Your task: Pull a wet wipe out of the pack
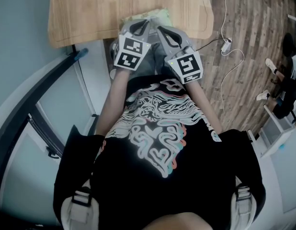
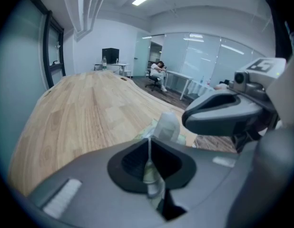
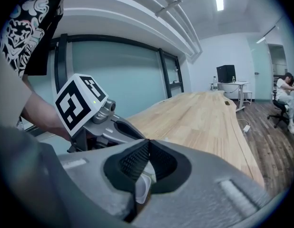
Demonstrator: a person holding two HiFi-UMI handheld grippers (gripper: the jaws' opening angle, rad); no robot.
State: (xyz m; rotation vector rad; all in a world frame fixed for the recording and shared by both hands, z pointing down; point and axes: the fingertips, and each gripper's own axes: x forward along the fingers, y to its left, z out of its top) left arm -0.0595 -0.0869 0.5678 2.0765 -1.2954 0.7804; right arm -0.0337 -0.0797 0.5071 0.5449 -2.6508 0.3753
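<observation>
A pale green wet-wipe pack point(image 1: 152, 14) lies at the near edge of the wooden table point(image 1: 90, 8), mostly hidden under both grippers. My left gripper point(image 1: 146, 23) sits over it. In the left gripper view its jaws point(image 2: 148, 139) are shut, with a thin translucent wet wipe point(image 2: 151, 177) pinched between them. A white flap or wipe end point(image 2: 167, 125) stands up from the pack point(image 2: 148, 131) just beyond. My right gripper point(image 1: 160, 29) is close beside the left. In its own view it point(image 3: 148, 141) is shut on a white piece point(image 3: 141, 188), seemingly the pack's flap.
The table stretches far ahead in both gripper views. To its right is wooden floor, with a white cable and plug point(image 1: 226, 45). A glass wall and dark frame point(image 1: 38, 104) stand to the left. A seated person point(image 3: 285, 96) and desks are far off.
</observation>
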